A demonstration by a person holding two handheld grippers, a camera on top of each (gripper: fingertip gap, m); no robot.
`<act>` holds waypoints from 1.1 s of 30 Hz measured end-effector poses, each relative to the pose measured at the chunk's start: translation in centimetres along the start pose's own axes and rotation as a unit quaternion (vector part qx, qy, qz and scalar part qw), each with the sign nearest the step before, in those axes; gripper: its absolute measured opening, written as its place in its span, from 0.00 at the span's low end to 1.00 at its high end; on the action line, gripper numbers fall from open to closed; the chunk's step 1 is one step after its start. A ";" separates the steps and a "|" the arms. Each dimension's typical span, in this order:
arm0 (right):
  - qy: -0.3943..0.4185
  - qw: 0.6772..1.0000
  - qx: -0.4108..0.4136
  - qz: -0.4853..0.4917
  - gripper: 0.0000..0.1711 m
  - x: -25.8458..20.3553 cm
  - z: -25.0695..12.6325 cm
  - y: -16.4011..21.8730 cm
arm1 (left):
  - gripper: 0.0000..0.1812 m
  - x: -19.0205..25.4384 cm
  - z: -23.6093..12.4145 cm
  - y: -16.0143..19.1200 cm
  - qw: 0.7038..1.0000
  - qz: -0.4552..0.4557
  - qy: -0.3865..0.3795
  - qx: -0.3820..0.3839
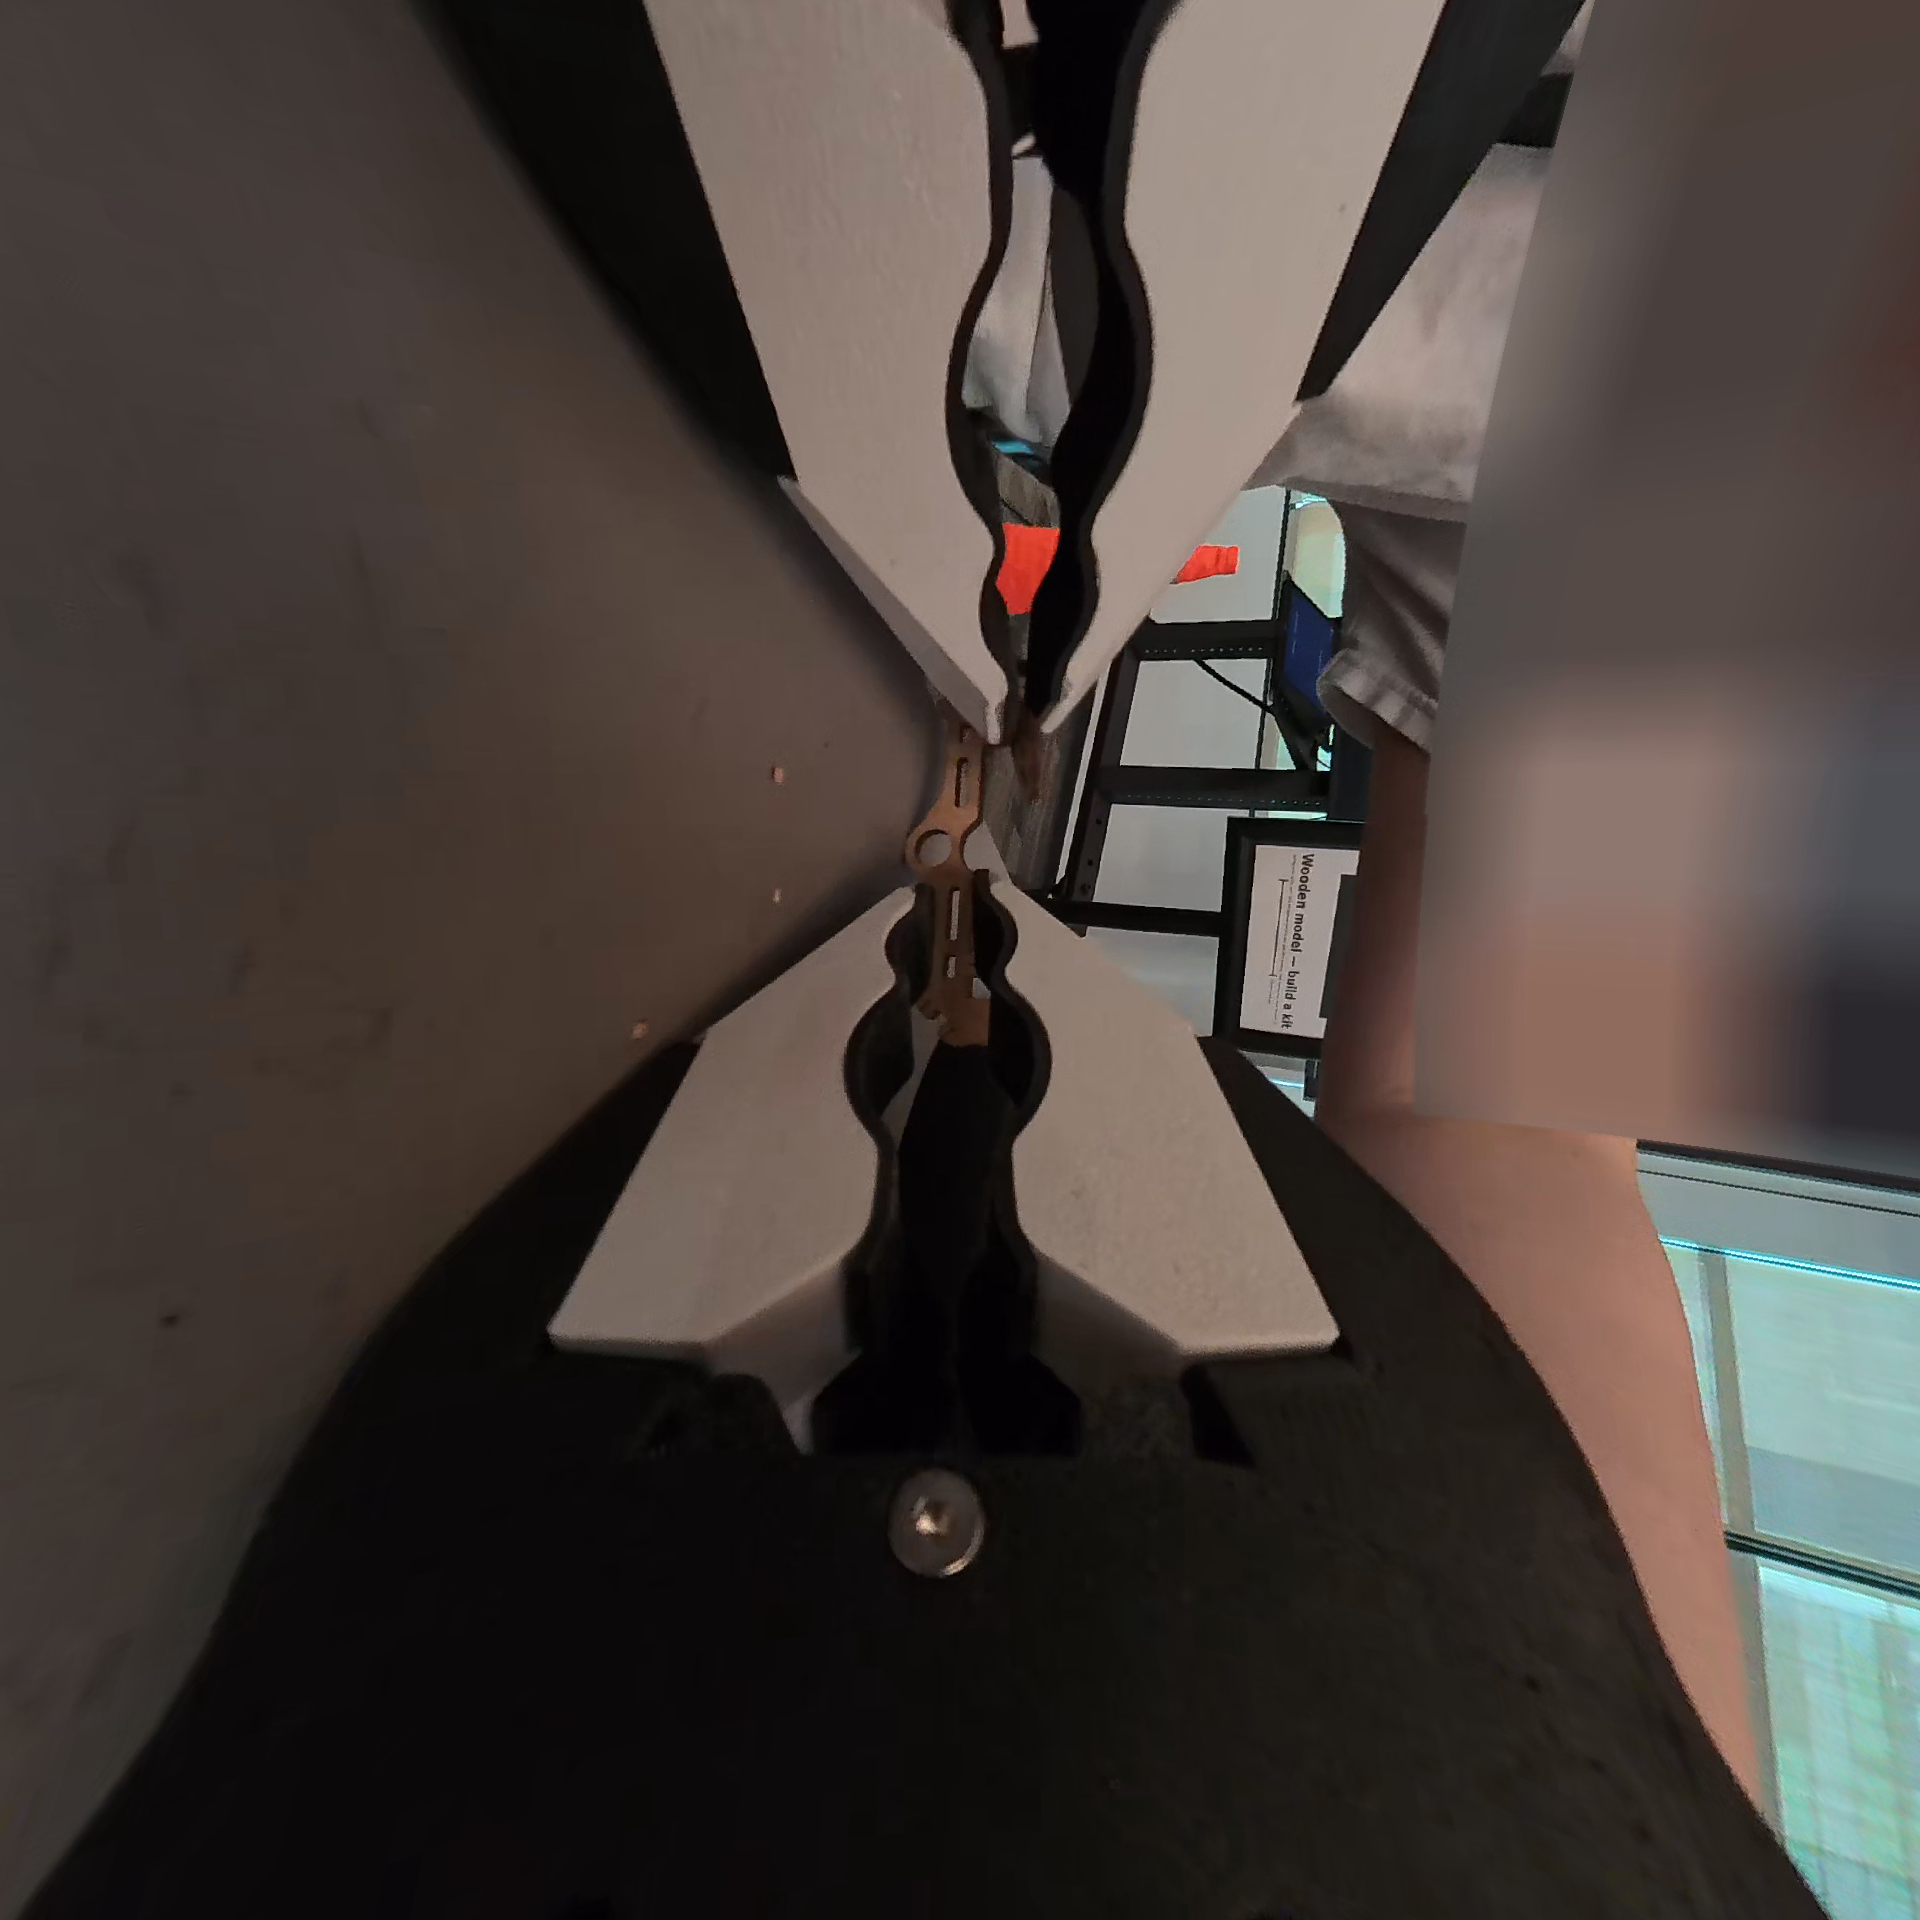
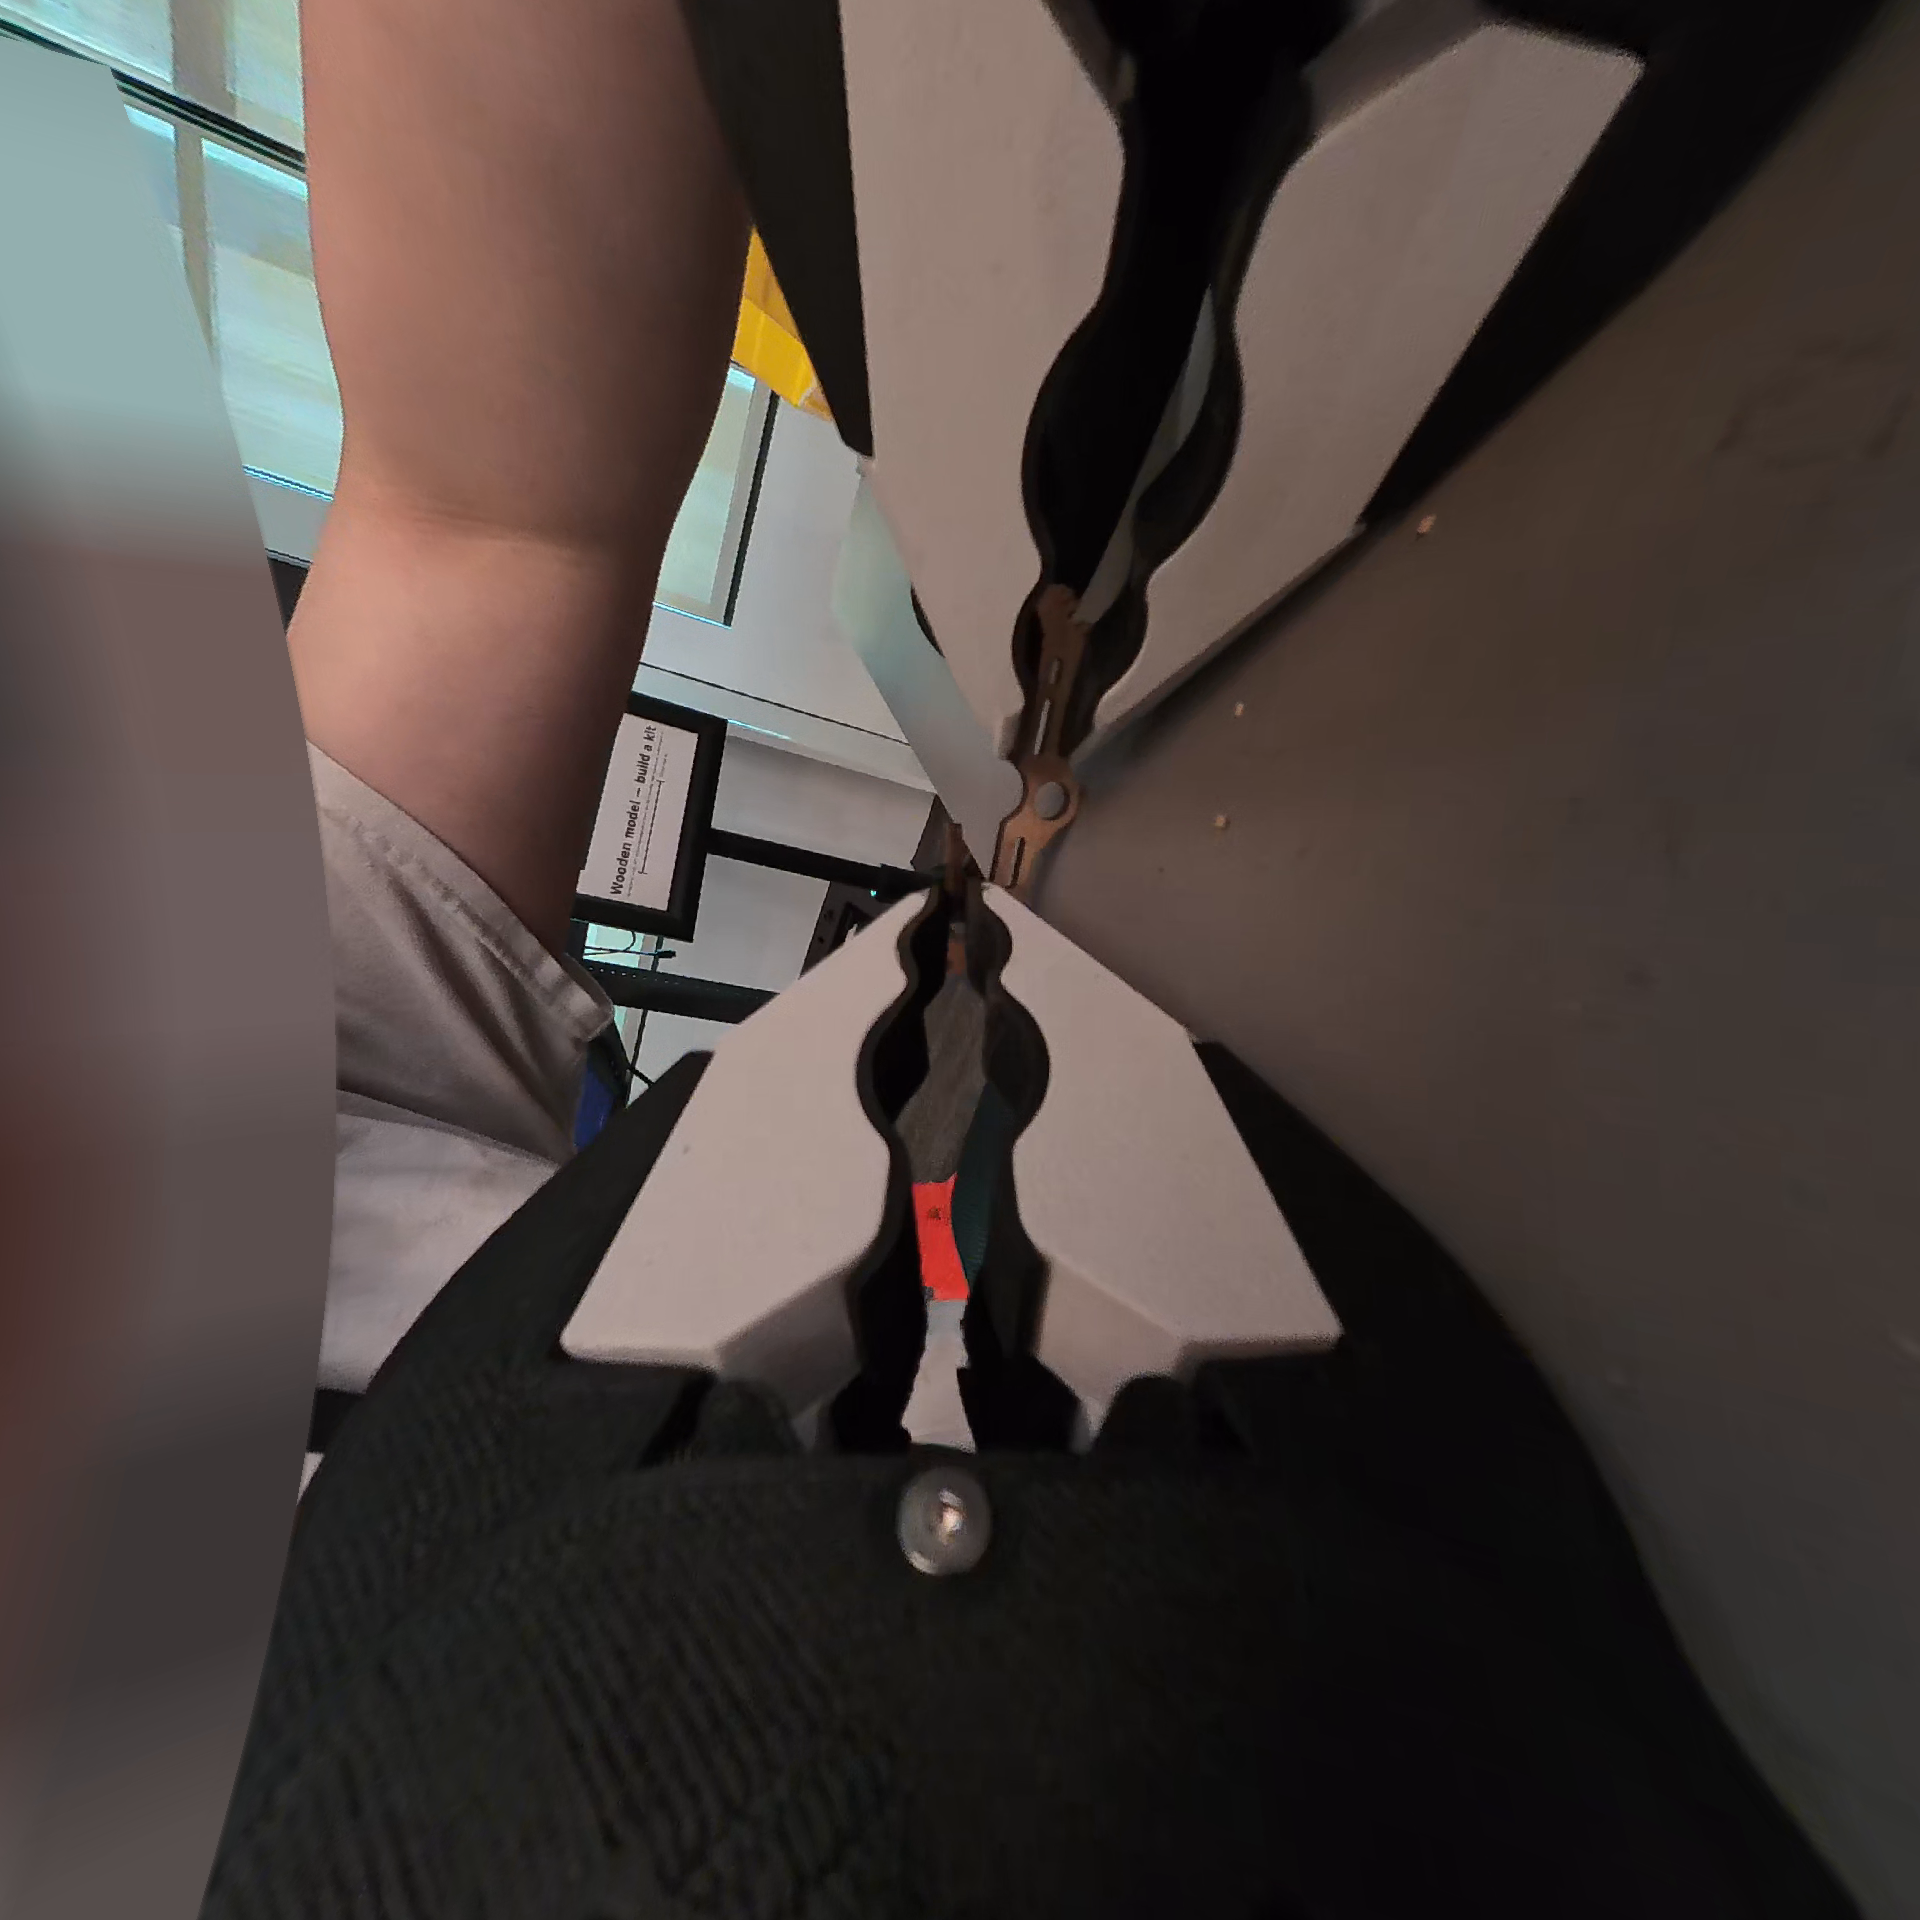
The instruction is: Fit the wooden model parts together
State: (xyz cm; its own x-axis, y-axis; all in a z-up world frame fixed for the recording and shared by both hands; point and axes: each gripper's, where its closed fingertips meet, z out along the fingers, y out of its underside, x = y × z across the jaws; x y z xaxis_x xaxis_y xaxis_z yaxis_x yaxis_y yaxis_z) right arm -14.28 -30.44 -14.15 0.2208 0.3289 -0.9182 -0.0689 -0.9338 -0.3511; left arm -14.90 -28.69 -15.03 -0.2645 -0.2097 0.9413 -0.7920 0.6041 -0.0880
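Note:
My left gripper (image 1: 951, 899) is shut on a thin wooden strip (image 1: 940, 852) with slots and a round hole. The strip sticks out past its fingertips. My right gripper (image 1: 1013, 717) comes in from the top, tip to tip with the left, and is shut on a small brown wooden piece (image 1: 1029, 758). That piece sits right beside the strip's far end. In the right wrist view my right gripper (image 2: 961, 899) pinches the small piece (image 2: 954, 857), mostly hidden by the pads. The left gripper (image 2: 1039, 743) holds the strip (image 2: 1044, 800) opposite. Whether the parts touch I cannot tell.
A grey table surface (image 1: 416, 727) lies close alongside both grippers, and also shows in the right wrist view (image 2: 1507, 935). A person's bare arm (image 2: 499, 416) and light shirt are near. A black-framed sign (image 1: 1283, 935) and a black shelf frame (image 1: 1195, 779) stand behind. The tips of both grippers are at nearly the same place.

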 end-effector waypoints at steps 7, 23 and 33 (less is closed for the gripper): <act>-0.003 1.000 -0.002 0.007 0.01 -0.2 0.1 0.3 | 0.03 0.0 0.0 0.0 1.000 0.002 -0.001 -0.004; -0.016 1.000 0.011 -0.018 0.01 -0.5 0.2 0.2 | 0.03 0.0 0.0 0.1 1.000 0.004 0.000 -0.008; -0.025 0.998 0.052 -0.022 0.01 -0.8 -0.9 0.1 | 0.03 0.0 0.2 0.2 1.000 0.020 0.001 -0.016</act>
State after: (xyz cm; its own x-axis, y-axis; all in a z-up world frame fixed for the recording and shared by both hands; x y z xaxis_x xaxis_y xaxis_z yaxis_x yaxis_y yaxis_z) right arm -13.61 -30.92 -13.30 0.1781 0.3787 -0.9082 -0.1609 -0.8993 -0.4066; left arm -15.20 -28.67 -15.07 -0.2941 -0.1842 0.9379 -0.7627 0.6366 -0.1141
